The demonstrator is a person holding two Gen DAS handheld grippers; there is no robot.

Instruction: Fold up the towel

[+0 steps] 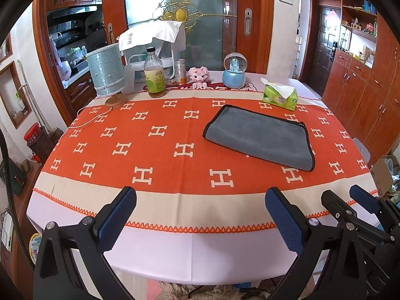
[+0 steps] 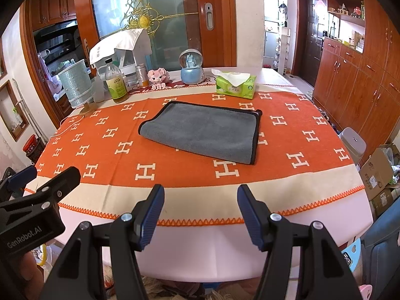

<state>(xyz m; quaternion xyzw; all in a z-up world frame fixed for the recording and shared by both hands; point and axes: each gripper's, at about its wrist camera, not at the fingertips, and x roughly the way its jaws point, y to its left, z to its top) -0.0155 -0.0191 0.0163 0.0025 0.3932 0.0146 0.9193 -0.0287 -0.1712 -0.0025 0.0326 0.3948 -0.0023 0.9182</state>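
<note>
Hovering grippers: left gripper (image 1: pixel 200 215) and right gripper (image 2: pixel 201 212), jaws apart, empty.
Towel (image 2: pixel 205 132) risk: pinching 1 layer would undo the fold.
Cloth (image 2: pixel 130 175) risk: snagging underneath.

Grey folded microfibre towel (image 2: pixel 203 132) w/ black edging; orange woven tablecloth (image 2: pixel 120 155) w/ cream H motifs, zigzag hem; green tissue pack (image 2: pixel 236 85); blue gripper pads (image 1: pixel 116 221); pale teal lampshade (image 1: pixel 106 68), prob. pearl-trimmed.
</note>
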